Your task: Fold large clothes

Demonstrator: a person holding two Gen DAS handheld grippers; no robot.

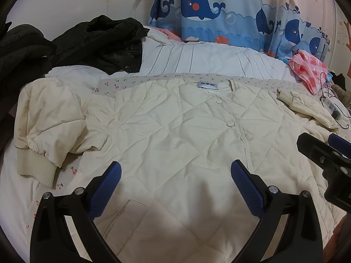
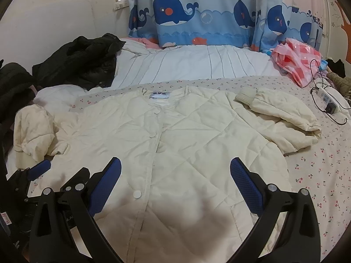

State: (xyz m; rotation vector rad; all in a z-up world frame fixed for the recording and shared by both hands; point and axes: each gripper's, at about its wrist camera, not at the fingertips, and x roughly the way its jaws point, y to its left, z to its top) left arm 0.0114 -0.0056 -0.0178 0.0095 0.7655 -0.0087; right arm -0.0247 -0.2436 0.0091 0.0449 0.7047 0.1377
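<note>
The cream quilted jacket (image 1: 175,131) lies spread face-up on the bed (image 2: 318,175), collar toward the far edge and hem toward the near edge, front placket closed along a row of round buttons. One sleeve is bent back on itself toward the left edge of the bed, its ribbed cuff (image 1: 36,166) resting on the cherry-print sheet. The other sleeve (image 2: 283,118) is folded across toward the right edge, cuff pointing back at the collar.

The left gripper (image 1: 175,173) hangs above the lower half of the jacket, its blue pads spread wide and holding nothing. The right gripper (image 2: 175,171) is beside it over the placket, likewise spread wide and empty (contact with the fabric cannot be confirmed for either).

Black garments (image 2: 76,63) are heaped at the far left corner. A pink checked bag (image 2: 298,63) and a power strip (image 2: 329,98) sit at the far right corner.
</note>
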